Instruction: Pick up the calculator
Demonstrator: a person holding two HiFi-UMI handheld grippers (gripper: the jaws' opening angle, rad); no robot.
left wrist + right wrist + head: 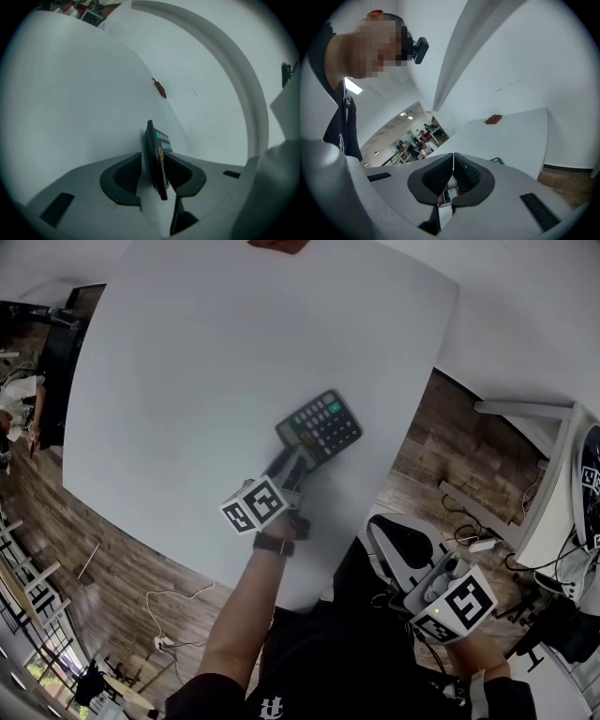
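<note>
The black calculator (322,426) with green keys lies on the white table (187,381), close to its near right edge. My left gripper (292,465) reaches it from the near side, rolled on edge. In the left gripper view the calculator (156,159) stands edge-on between the pads of the left gripper (154,166). The jaws stand wide and do not clamp it. My right gripper (398,545) hangs off the table at the lower right, above the floor. In its own view the right gripper (453,176) has its pads closed together with nothing between them.
A small red object (278,245) lies at the table's far edge, also visible as the red object (493,119). Wooden floor (441,446) with cables and a power strip (482,545) runs right of the table. A white desk (544,484) stands at the far right.
</note>
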